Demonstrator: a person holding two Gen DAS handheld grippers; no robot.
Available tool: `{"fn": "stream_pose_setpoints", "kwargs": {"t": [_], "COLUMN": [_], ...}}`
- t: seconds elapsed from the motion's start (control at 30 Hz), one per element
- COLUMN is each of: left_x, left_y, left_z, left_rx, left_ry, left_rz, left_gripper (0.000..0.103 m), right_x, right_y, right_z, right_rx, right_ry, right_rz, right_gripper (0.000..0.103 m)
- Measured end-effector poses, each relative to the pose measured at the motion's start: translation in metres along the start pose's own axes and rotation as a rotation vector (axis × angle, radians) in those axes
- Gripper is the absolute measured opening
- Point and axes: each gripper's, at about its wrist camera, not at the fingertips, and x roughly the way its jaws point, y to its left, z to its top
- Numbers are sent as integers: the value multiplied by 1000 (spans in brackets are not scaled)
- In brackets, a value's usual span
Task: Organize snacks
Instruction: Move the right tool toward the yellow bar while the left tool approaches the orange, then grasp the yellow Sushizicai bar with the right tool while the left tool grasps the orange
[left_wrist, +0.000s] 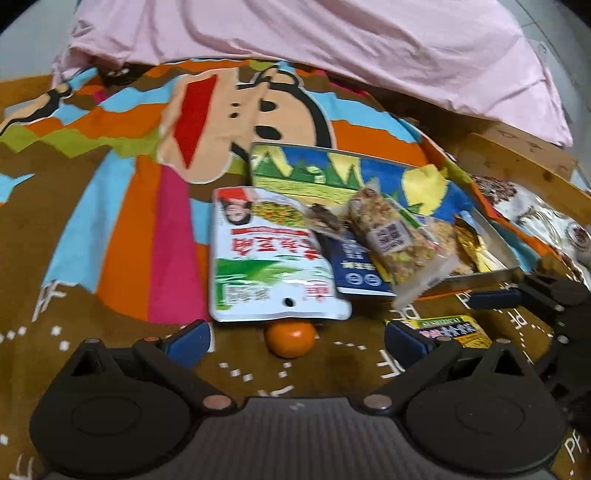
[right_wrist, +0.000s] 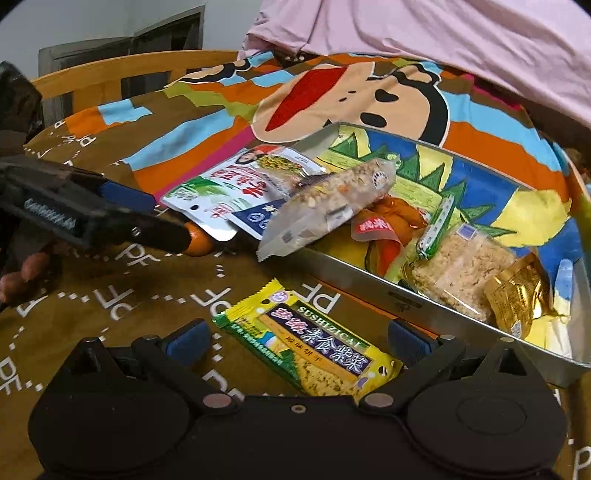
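My left gripper (left_wrist: 297, 339) is open, its blue pads either side of a small orange (left_wrist: 291, 338) that peeks from under a white-and-green snack pouch (left_wrist: 266, 258). Beside the pouch lie a blue packet (left_wrist: 354, 266) and a clear grain bar (left_wrist: 391, 236) leaning over the rim of a metal tray (left_wrist: 491, 275). My right gripper (right_wrist: 297, 339) is open too, straddling a yellow seaweed cracker packet (right_wrist: 314, 347) on the blanket, just in front of the tray (right_wrist: 369, 284). Inside the tray are a floss cracker pack (right_wrist: 458, 273), a gold packet (right_wrist: 517, 295) and an orange wrapper (right_wrist: 391, 221).
Everything rests on a cartoon-print blanket (left_wrist: 110, 206) on a bed. A pink quilt (left_wrist: 332, 44) is bunched at the back. A wooden bed rail (right_wrist: 110, 77) runs along the far left. A patterned bag (left_wrist: 535, 221) lies right of the tray. A hand (right_wrist: 22, 273) holds the left gripper.
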Motion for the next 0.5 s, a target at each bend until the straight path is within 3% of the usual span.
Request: {"fn": "stream_pose_setpoints", "kwargs": {"t": [0.3, 0.5], "left_x": [12, 24], "left_y": [-10, -4], "left_z": [-4, -4], "left_rx": [31, -7], "left_ry": [34, 57], "left_rz": [-45, -41], "left_gripper": [103, 102], "right_x": [18, 23], "right_y": [-13, -16], "right_z": [-7, -7], "right_rx": [77, 88], "right_ry": [16, 25], "right_rz": [28, 39], "right_gripper": [102, 102]}}
